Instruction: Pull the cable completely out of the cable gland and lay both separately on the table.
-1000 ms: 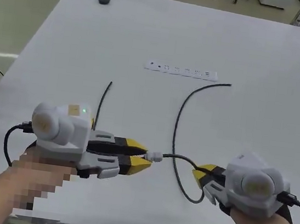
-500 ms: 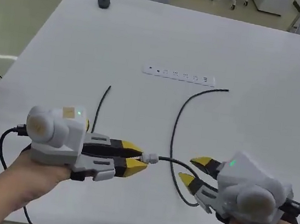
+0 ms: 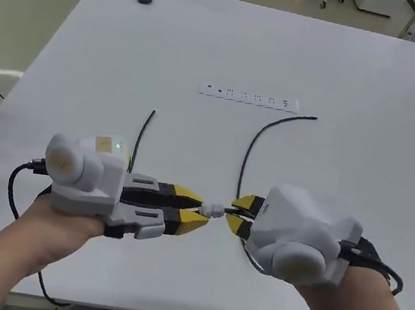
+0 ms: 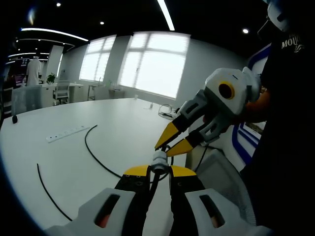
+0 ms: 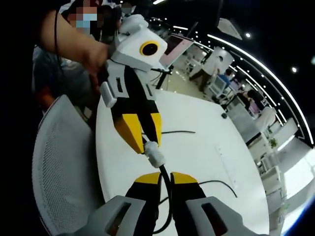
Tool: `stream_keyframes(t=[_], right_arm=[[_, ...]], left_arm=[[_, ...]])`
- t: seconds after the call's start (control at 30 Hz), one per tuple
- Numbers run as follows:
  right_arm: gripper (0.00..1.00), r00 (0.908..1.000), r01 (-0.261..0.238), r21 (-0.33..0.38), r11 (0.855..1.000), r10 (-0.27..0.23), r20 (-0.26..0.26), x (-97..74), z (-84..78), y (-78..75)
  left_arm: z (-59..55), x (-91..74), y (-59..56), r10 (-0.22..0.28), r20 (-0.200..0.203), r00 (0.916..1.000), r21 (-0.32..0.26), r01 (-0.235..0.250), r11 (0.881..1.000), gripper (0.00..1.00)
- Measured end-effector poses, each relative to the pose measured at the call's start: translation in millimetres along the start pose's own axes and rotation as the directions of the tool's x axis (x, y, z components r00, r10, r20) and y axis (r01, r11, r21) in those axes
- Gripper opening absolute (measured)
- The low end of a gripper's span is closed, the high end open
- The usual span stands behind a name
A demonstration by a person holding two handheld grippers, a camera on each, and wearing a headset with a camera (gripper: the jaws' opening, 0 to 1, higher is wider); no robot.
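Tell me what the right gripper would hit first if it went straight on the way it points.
The white cable gland, just ahead of the right gripper along the cable it grips. The gland sits in the left gripper's fingers, which come next. The fisheye leaves depth unsure.

**Tongs meet tip to tip**

The white, yellow-jawed left tongs [image 3: 198, 213] lie level in the left hand [image 3: 53, 223], pinching the white cable gland [image 3: 214, 212]. The matching right tongs [image 3: 239, 214], in the right hand [image 3: 342, 295], face them with jaws closed around the thin black cable [image 3: 246, 160].
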State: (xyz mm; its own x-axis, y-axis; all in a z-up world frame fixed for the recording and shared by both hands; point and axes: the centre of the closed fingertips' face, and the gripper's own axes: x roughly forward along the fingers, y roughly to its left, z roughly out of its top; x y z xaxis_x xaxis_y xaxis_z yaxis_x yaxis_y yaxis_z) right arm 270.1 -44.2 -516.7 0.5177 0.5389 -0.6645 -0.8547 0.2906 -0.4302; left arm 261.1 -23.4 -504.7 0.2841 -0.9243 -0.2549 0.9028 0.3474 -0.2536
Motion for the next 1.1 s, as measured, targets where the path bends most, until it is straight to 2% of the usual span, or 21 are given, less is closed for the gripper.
stream_keyframes(t=[0.07, 0.13, 0.3, 0.63, 0.9, 1.03, 1.07, 1.1], right_arm=[[0.01, 1.0, -0.004, 0.005, 1.0, 0.004, 0.002, -0.2, -0.6, 0.9], [0.0, 0.9998, -0.019, 0.047, 0.999, 0.018, 0.004, -0.4, -2.4, 3.4], [0.0, 0.9998, -0.016, 0.079, 0.997, 0.014, 0.015, -2.4, -3.5, 4.0], [0.0, 0.9999, 0.013, 0.176, 0.984, -0.013, 0.001, -4.9, -16.9, -0.7], [0.0, 0.999, 0.045, 0.288, 0.957, -0.043, -0.014, -7.9, -36.8, -10.9], [0.0, 0.9987, 0.051, 0.35, 0.935, -0.048, -0.017, -8.1, -49.4, -12.5], [0.0, 0.9987, 0.051, 0.374, 0.926, -0.047, -0.02, -7.7, -53.7, -12.5], [0.0, 0.9986, 0.052, 0.38, 0.923, -0.048, -0.02, -7.7, -54.8, -12.8]], left_arm=[[-1.0, 0.0, -0.3, 0.001, -0.004, 1.0, 0.005, -0.001, 1.0, 0.15], [-1.9, -0.3, -0.9, 0.0, -0.007, 1.0, 0.007, 0.0, 1.0, 0.15], [0.7, 0.0, -3.1, 0.002, 0.004, 1.0, 0.001, -0.002, 1.0, 0.15], [0.8, -2.4, -3.1, 0.009, 0.011, 0.9999, -0.004, -0.009, 1.0, 0.15], [1.0, -3.5, -3.7, 0.01, 0.014, 0.9999, -0.01, -0.01, 1.0, 0.15], [0.9, -3.0, -4.8, 0.006, 0.011, 0.9999, -0.006, -0.006, 1.0, 0.15], [0.9, -2.8, -5.1, 0.006, 0.009, 0.9999, -0.005, -0.006, 1.0, 0.15], [0.7, -2.6, -5.5, 0.004, 0.008, 1.0, -0.004, -0.004, 1.0, 0.15]])
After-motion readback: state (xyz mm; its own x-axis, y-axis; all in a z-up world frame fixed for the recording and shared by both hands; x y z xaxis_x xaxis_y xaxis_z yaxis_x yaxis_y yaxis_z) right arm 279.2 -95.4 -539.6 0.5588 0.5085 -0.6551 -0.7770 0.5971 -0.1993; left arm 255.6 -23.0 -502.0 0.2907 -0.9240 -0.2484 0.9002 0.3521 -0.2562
